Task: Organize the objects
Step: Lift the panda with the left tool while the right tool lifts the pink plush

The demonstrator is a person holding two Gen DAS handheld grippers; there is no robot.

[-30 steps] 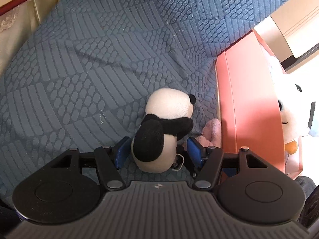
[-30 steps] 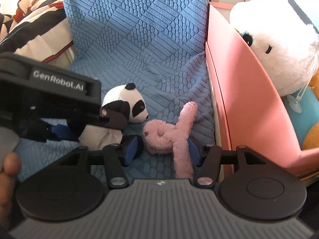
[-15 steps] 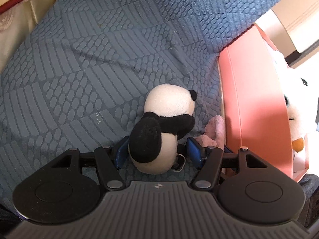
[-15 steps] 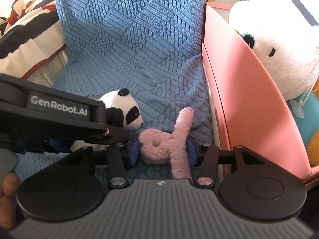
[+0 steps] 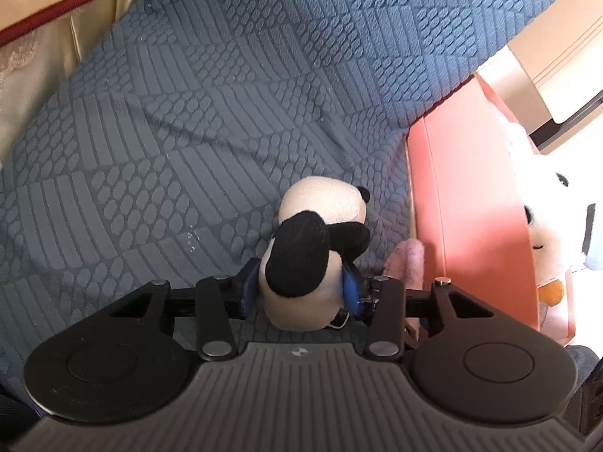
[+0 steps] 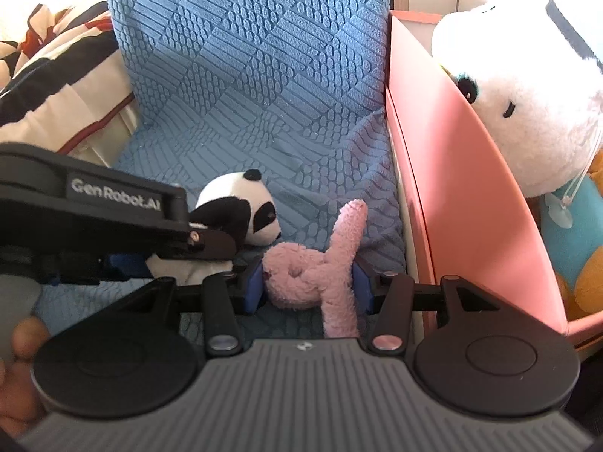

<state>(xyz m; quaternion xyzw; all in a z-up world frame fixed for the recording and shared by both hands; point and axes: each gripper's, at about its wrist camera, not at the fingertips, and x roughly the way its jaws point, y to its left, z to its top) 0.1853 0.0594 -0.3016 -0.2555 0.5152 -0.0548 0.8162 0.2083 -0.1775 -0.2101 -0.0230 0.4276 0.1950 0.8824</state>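
Note:
A small panda plush (image 5: 301,263) lies on the blue quilted cushion (image 5: 188,113). My left gripper (image 5: 299,290) is shut on the panda's body, blue pads pressing both sides. The panda (image 6: 241,203) and the left gripper's body (image 6: 94,226) also show in the right wrist view. A pink plush toy (image 6: 312,275) lies beside the panda. My right gripper (image 6: 307,288) is shut on it, with one long limb pointing up. The pink toy (image 5: 409,260) shows just right of the panda in the left wrist view.
A pink box (image 6: 463,196) stands at the right, against the cushion, holding a large white plush (image 6: 527,105) and a teal and orange toy (image 6: 573,248). The box (image 5: 467,207) also shows in the left wrist view. A striped pillow (image 6: 56,86) lies at the left.
Both grippers closed in: the left pads now squeeze the panda and the right pads now squeeze the pink toy. The right gripper moved forward around the pink toy.

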